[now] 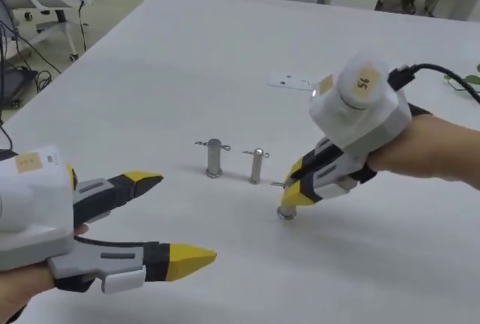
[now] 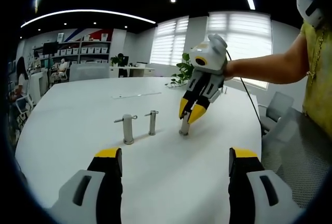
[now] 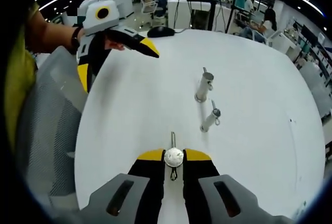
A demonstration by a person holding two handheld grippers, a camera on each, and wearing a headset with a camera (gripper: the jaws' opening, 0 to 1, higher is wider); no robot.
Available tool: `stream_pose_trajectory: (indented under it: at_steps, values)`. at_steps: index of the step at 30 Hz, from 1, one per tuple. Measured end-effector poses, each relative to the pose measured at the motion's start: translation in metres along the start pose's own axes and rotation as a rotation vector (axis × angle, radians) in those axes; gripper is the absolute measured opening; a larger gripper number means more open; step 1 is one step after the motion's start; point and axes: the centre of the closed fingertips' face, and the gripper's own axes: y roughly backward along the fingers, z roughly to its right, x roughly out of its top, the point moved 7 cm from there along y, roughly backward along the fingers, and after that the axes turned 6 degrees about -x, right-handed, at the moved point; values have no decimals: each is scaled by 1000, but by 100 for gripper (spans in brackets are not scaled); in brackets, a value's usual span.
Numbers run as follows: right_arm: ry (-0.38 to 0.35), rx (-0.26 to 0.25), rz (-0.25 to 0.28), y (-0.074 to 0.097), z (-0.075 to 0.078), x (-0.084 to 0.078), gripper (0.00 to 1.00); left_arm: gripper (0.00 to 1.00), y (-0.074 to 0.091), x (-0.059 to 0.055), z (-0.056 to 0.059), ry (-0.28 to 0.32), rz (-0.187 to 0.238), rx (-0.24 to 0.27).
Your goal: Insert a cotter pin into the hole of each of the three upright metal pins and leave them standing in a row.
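Nearly done, by my read. Three upright metal pins on the white surface (image 1: 187, 61), three cotter pins, two grippers. The far metal pin (image 1: 214, 157) has its cotter pin (image 1: 201, 143) through the top hole, and the middle metal pin (image 1: 256, 166), just beside it, carries a second cotter pin (image 1: 264, 154); both stand free and nothing touches them. The third metal pin (image 1: 286, 212) stands at the near end of the row, under the right hand-held gripper (image 1: 295, 184), whose jaws are narrow and closed on either side of the pin's head. In the right gripper view a third cotter pin (image 3: 172, 139) runs through that head, with wire showing on both sides, so the insertion looks made; how fully it is seated I cannot tell. The left hand-held gripper (image 1: 176, 219) hangs wide, holding nothing, well apart from the row. Left to do, I judge: let go of the third pin and leave it upright, in line with the others.
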Motion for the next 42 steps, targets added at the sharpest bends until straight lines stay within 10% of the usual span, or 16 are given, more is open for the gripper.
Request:
stream_pose_trajectory:
  at_steps: [16, 42]
  values:
    - [-7, -14, -12, 0, 47, -8, 11, 83, -5, 4, -4, 2, -16, 12]
    - [1, 44, -15, -15, 56, -16, 12, 81, -6, 2, -8, 13, -25, 23]
